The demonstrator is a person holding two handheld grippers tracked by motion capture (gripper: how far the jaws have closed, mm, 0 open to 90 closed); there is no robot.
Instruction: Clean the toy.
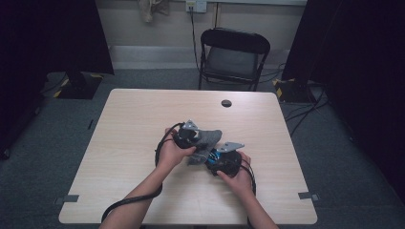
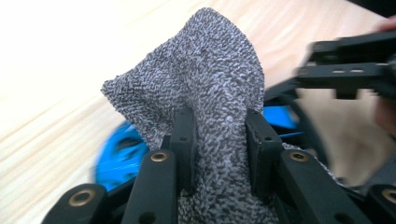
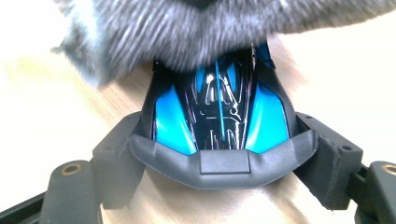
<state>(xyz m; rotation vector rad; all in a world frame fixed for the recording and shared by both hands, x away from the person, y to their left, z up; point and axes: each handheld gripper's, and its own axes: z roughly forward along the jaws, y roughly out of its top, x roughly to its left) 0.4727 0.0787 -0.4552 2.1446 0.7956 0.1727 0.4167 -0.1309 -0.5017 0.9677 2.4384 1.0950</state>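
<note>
Cloth: grey, nubbly terry cloth (image 2: 212,79), pinched in my left tongs (image 2: 219,140); from the grip it rises to a soft peak, and in the left gripper view a corner droops off to the left.
Cloth axis: in the high view the cloth (image 1: 208,139) runs slantwise from my left tongs (image 1: 190,135) down toward the car, so its long line crosses the gap between my two hands.
Car: a blue and black toy car (image 3: 219,114) with a grey bumper, held crosswise in my right tongs (image 3: 219,170).
Car axis: its long line runs straight away from my right tongs, the far end tucked under the cloth, the bumper end nearest me.
Left tongs: clenched on the cloth, one pad on each side of the bunched fabric.
Right tongs: grasping the car by its two flanks, standing wide because the body is wide; in the high view they (image 1: 224,155) sit just right of the cloth.
Where: cloth and car lie near the middle of the counter (image 1: 138,124), cloth over the car.
Counter: pale wood grain, with a dark round grommet (image 1: 226,103) beyond the cloth.
Room: grey carpet, a black folding chair (image 1: 234,57) behind the counter beyond the cloth, dark curtains either side, cables on the floor to the right.
</note>
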